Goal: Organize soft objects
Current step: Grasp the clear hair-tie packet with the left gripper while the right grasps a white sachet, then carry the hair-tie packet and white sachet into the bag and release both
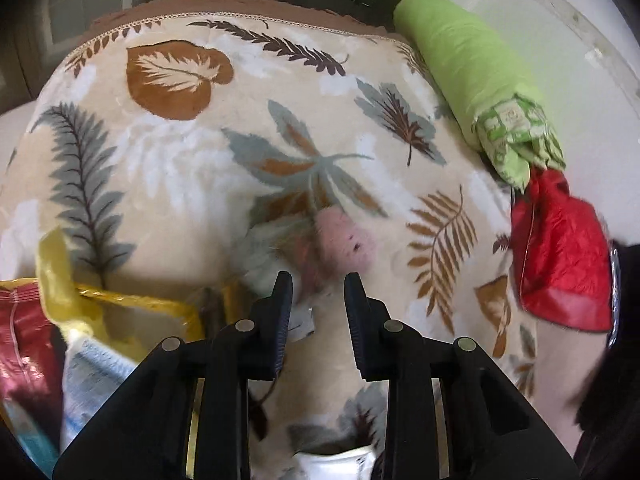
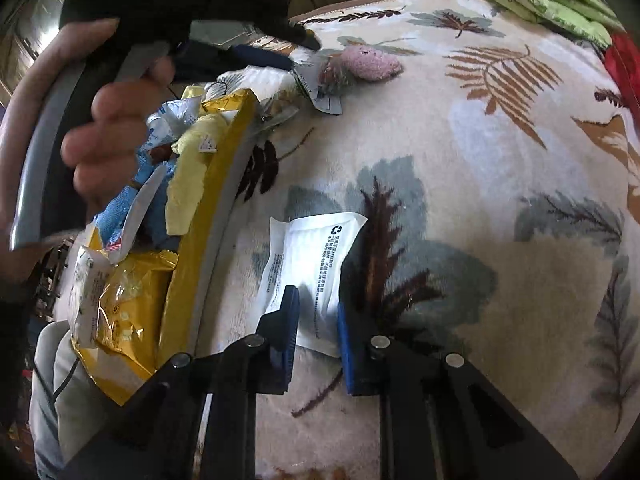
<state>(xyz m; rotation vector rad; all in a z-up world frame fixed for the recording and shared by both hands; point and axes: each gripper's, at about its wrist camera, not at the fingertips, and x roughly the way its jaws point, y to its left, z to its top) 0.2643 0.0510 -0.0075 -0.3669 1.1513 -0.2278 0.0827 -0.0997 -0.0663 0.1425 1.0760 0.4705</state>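
A small pink plush toy [image 1: 346,242] with a paper tag lies on the leaf-patterned blanket [image 1: 180,168]. My left gripper [image 1: 318,286] points down at it, jaws a narrow gap apart. The toy's fuzzy near end sits at the fingertips, and the pads do not visibly press on it. In the right wrist view the same toy [image 2: 366,64] lies far back, with a person's hand [image 2: 108,140] holding the left gripper beside it. My right gripper [image 2: 318,320] has its blue pads closed on the near end of a flat white packet [image 2: 316,252] on the blanket [image 2: 500,280].
A yellow bag [image 2: 200,220] stuffed with blue and yellow cloths and wrappers lies left of the packet, and its edge [image 1: 120,304] appears low on the left. A rolled green cloth [image 1: 472,64] and a red shiny pouch [image 1: 560,264] lie along the blanket's right edge.
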